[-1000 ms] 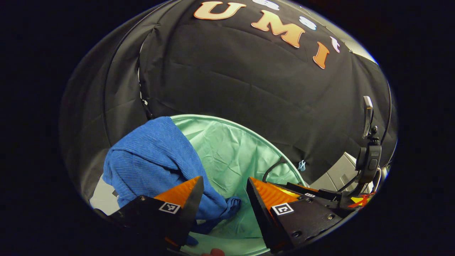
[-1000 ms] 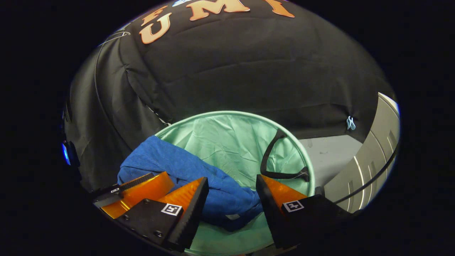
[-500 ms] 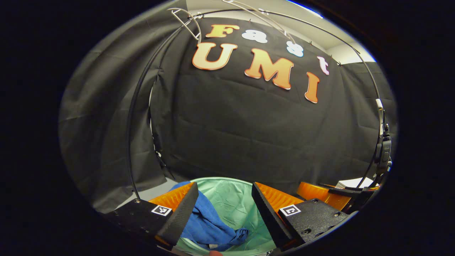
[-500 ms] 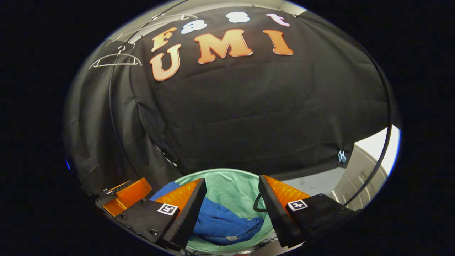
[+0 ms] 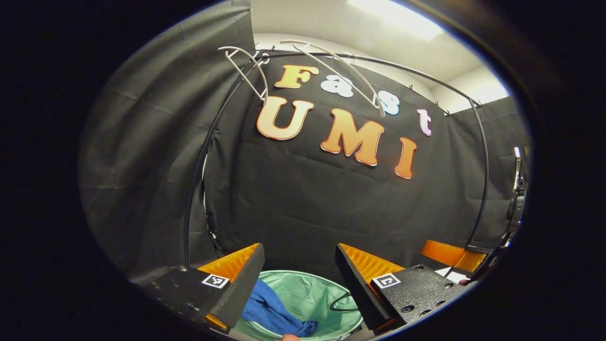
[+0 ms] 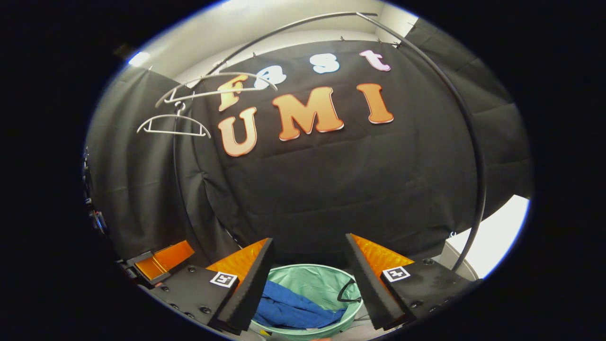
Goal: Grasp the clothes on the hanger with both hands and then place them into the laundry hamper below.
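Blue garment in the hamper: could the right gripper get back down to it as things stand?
Probably yes. The right gripper is open above the hamper, whose mouth is uncovered, and the blue garment lies exposed on top with nothing between.

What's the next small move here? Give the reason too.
Probably just draw both grippers back to rest. The blue garment already lies inside the green hamper, the hangers are bare, and the left gripper and right gripper are open, holding nothing.
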